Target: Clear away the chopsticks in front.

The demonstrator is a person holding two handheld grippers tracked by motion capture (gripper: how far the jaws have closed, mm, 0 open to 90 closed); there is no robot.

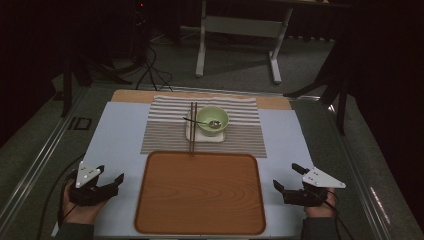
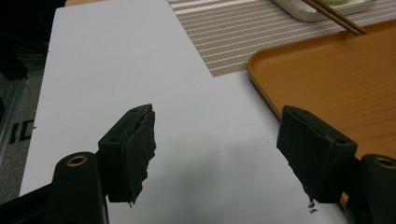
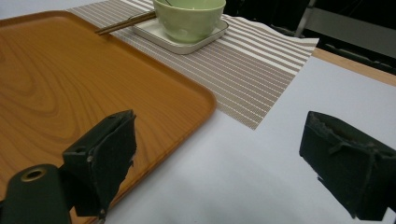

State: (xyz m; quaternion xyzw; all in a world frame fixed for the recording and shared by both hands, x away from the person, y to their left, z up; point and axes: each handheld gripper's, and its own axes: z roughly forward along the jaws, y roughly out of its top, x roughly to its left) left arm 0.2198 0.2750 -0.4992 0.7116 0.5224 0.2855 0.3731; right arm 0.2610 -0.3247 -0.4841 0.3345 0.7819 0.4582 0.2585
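Pale table (image 1: 120, 135), wooden tray (image 1: 200, 192) centred, left gripper (image 1: 107, 181) and right gripper (image 1: 290, 179) fingers spread, holding nothing, no legible writing.

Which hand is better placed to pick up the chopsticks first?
Left, though only slightly. The chopsticks lie left of the bowl, so the open left claw reaches them without crossing it; the right claw would cross the bowl.

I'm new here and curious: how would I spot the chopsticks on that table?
Find the big wooden tray, then the striped placemat behind it. The chopsticks lie there left of the green bowl, tips reaching the tray's rim: the only long, thin, dark pair of sticks.
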